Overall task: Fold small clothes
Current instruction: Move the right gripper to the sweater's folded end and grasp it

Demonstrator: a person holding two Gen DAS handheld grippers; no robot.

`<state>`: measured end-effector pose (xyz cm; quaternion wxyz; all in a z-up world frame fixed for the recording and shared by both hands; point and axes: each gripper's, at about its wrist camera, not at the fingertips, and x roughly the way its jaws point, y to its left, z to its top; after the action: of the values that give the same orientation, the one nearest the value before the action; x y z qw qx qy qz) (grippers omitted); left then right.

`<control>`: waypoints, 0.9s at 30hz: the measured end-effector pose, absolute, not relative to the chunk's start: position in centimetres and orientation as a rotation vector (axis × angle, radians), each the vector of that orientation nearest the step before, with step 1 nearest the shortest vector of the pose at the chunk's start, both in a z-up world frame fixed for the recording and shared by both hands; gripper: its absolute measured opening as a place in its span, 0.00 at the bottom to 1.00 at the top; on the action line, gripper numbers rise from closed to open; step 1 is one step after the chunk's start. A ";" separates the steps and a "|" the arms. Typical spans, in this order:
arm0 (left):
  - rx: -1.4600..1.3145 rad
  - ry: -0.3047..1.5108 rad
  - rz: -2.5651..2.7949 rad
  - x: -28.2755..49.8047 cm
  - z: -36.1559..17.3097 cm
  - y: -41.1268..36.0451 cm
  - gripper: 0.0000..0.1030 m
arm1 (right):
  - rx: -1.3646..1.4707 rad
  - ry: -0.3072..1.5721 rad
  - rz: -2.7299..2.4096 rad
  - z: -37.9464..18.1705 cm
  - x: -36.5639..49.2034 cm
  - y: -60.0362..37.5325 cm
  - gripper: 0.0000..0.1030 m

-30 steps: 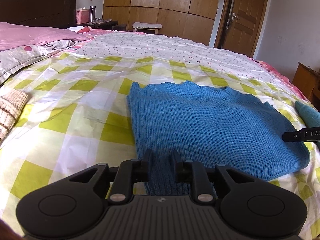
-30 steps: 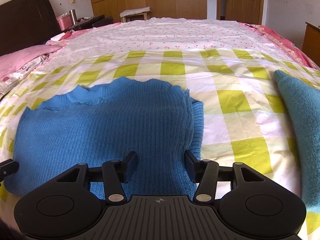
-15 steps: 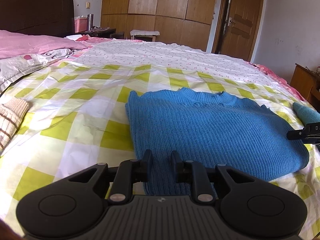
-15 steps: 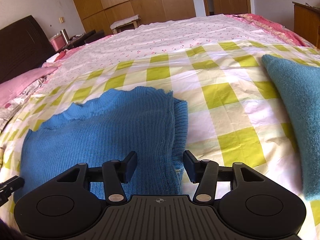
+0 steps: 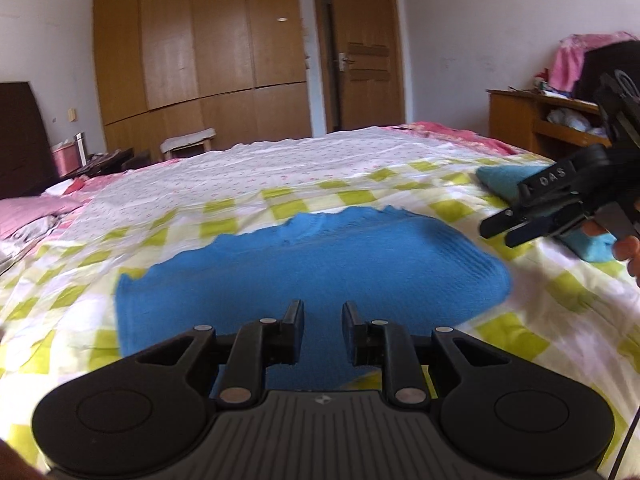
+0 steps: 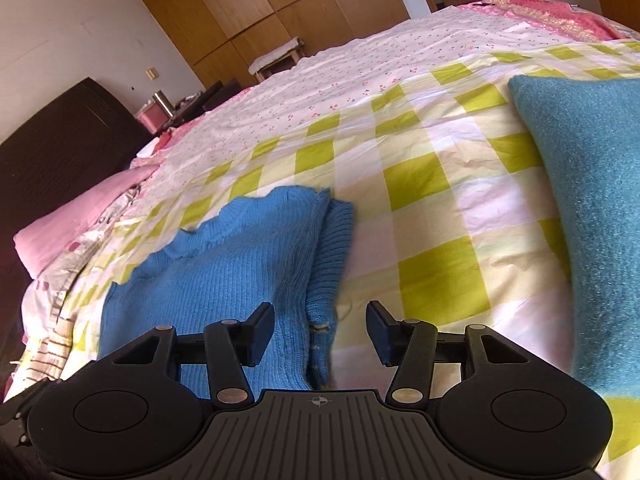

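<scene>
Wardrobe behind checked bedspread; left tongs, right tongs both released.

Blue ribbed knit sweater, folded into a compact, roughly rectangular pad. Lying flat on the checked bedsheet, wavy scalloped collar edge turned toward the far side of the bed. Ribs running front to back across the top layer. On the right side, 2 layers showing: the upper panel ending in a long straight fold, with a narrower folded strip peeking out just beside it and resting on the sheet. Right near corner rounded and bulky in the left wrist view; left edge straighter, with a small peak at the far left corner. Surface mostly smooth, slightly blurred.
</scene>
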<state>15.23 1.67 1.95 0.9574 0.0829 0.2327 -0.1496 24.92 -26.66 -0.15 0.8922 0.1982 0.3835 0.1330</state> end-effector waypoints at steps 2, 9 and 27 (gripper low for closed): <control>0.225 0.467 -0.360 15.2 1.8 -1.1 0.27 | 0.447 0.793 0.290 -0.4 24.6 -27.7 0.49; 0.389 0.477 -0.467 15.4 0.2 -8.1 0.33 | 0.508 0.821 0.337 -1.6 24.6 -30.0 0.51; 0.684 0.385 -0.374 15.3 -3.6 -13.7 0.52 | 0.687 0.850 0.365 -3.3 25.6 -32.0 0.53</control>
<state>15.26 -13.70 -3.56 0.9071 0.3311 0.1867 -0.1810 25.58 -32.01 -3.30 0.8386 0.3248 0.4019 0.1725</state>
